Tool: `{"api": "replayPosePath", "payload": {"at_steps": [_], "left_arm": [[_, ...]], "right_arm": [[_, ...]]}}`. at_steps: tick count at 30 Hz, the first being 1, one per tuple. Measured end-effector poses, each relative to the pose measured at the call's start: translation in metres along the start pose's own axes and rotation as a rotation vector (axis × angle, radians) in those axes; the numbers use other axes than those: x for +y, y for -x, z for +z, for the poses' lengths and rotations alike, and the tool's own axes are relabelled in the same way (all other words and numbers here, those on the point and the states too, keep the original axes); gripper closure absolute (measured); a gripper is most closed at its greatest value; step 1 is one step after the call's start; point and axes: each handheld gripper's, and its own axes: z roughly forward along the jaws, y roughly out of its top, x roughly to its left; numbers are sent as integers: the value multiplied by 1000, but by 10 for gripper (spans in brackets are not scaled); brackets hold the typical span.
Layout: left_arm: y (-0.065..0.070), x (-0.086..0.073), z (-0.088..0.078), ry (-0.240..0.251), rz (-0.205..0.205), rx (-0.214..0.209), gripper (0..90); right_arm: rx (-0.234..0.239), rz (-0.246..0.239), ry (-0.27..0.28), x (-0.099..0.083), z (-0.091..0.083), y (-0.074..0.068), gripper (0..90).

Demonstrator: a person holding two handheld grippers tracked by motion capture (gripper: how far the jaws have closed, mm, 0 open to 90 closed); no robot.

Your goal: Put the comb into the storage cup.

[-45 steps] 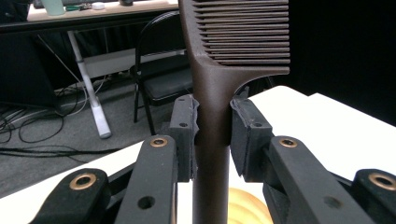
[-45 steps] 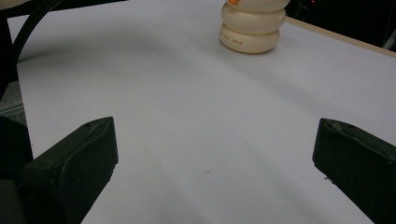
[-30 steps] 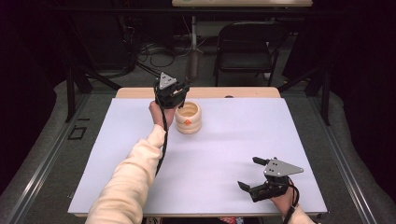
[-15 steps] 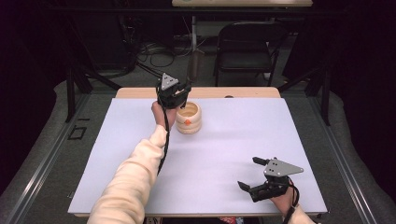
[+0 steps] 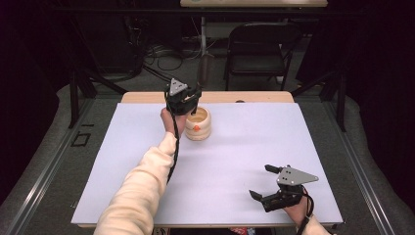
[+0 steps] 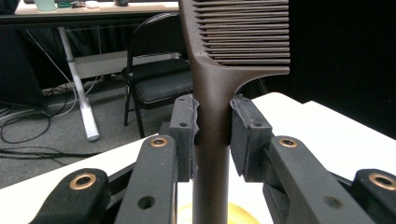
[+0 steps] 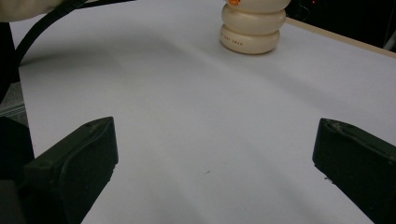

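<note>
My left gripper (image 5: 191,99) hovers over the far middle of the table and is shut on the handle of a dark brown comb (image 6: 211,88). The comb stands upright with its teeth (image 6: 247,32) at the top. Both pads (image 6: 184,128) press on the handle from either side. Right below the gripper stands a cream ribbed pot (image 5: 199,125) with an orange spot on its side, and the comb's lower end reaches down towards the pot's opening. Near the front right corner, my right gripper (image 5: 263,182) rests low over the table, open, with nothing between its jaws. It faces the pot (image 7: 253,29).
A white sheet (image 5: 244,147) covers the table, and a strip of bare wood (image 5: 254,97) shows along the far edge. Beyond the table stand a black folding chair (image 5: 259,46) and a pole, with cables on the floor. The left gripper's cable (image 5: 172,156) trails along the sleeve.
</note>
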Motion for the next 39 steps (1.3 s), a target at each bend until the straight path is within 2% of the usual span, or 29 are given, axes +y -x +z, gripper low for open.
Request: {"api": "replayPosePath", "payload": {"at_steps": [10,39], "left_arm": [[-1,-9,5,-4,-24,-10,721],[-1,-26,12,-49,-22,-22,721]], "right_arm": [[1,2,-4,0,-1,0,0],[1,3,-2,0,-1,0,0]]}}
